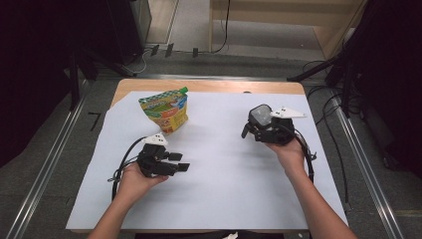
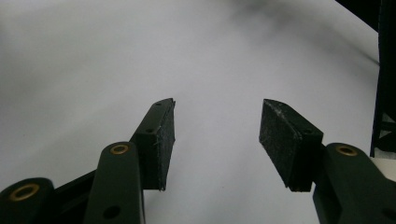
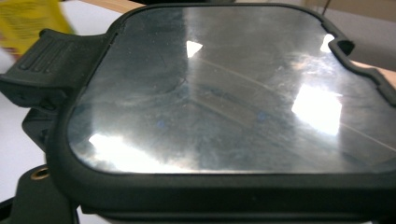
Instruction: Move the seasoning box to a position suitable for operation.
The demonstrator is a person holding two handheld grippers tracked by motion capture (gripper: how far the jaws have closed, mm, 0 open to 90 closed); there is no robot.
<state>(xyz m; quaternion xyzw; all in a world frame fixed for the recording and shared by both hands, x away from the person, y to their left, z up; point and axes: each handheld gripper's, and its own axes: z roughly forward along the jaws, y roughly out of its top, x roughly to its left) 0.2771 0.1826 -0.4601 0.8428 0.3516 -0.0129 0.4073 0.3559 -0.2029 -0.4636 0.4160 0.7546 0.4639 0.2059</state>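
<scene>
White sheet [image 1: 224, 189] taken as landmark; it covers most of the wooden table [image 1: 209, 85], leaving a wood strip bare along the far edge.

Right gripper [image 1: 249, 128] held above the sheet's right half, inside the right edge. It carries a box with a clear lid [image 1: 261, 115]: black rim, latch tab at one side. In the right gripper view the lid [image 3: 224, 93] sits close against the camera, glare patches on it, and the jaws lie under it, so how wide they stand cannot be told. Whether the pads press the box cannot be told either.

Left gripper [image 1: 180, 162] low over the sheet's left-centre, jaws pointing toward the middle. In the left gripper view [image 2: 215, 140] the jaws stand partly apart, nothing between the pads [image 2: 164, 140], bare sheet ahead.

Yellow-green pouch [image 1: 165, 110] upright near the sheet's far-left corner, just beyond the left gripper, well apart from the box.

Sheet's centre and near half lie bare between the two hands.
</scene>
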